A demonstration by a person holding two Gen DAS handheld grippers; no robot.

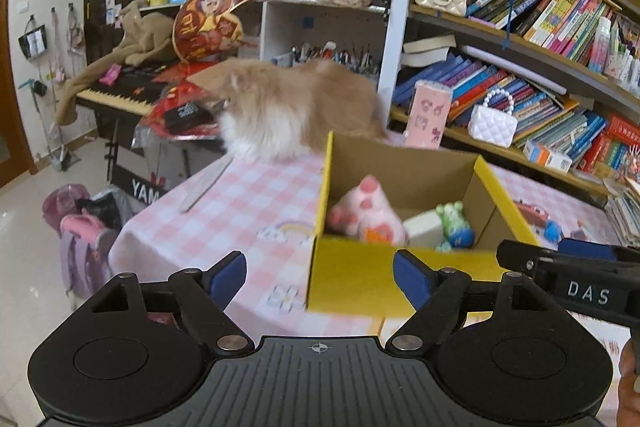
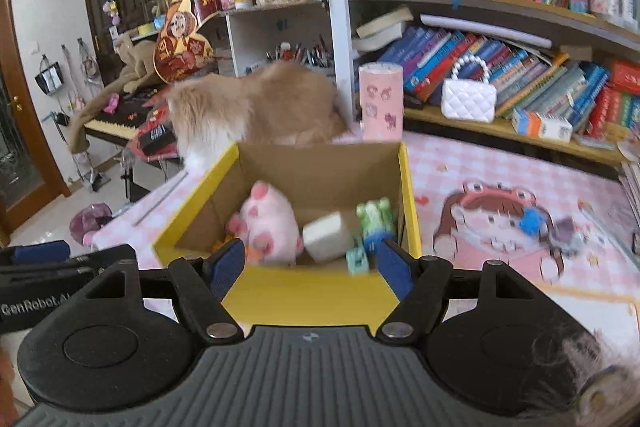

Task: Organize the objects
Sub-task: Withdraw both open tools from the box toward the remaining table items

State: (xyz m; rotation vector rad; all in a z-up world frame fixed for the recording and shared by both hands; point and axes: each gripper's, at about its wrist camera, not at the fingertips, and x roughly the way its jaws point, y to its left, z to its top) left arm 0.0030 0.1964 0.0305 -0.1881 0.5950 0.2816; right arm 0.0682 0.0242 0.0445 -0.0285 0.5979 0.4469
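A yellow cardboard box [image 1: 360,275] [image 2: 312,291] stands open on the pink checked tablecloth. Inside lie a pink plush pig [image 1: 372,215] [image 2: 268,223], a white block [image 1: 424,227] [image 2: 326,235], a green toy [image 1: 454,223] [image 2: 374,217] and a small teal toy [image 2: 357,259]. My left gripper [image 1: 319,267] is open and empty, just before the box's near left corner. My right gripper [image 2: 311,261] is open over the box's near wall, gripping nothing. To the right of the box, a red toy car [image 1: 532,213], a blue toy [image 2: 530,221] and a greyish toy [image 2: 568,231] lie loose on the cloth.
A fluffy ginger cat [image 1: 292,111] [image 2: 256,107] stands on the table just behind the box. A pink container [image 2: 380,103] and a white purse [image 2: 468,101] sit by the crowded bookshelf [image 2: 520,135]. A piano keyboard [image 1: 116,99] is at the far left. Bags lie on the floor [image 1: 80,219].
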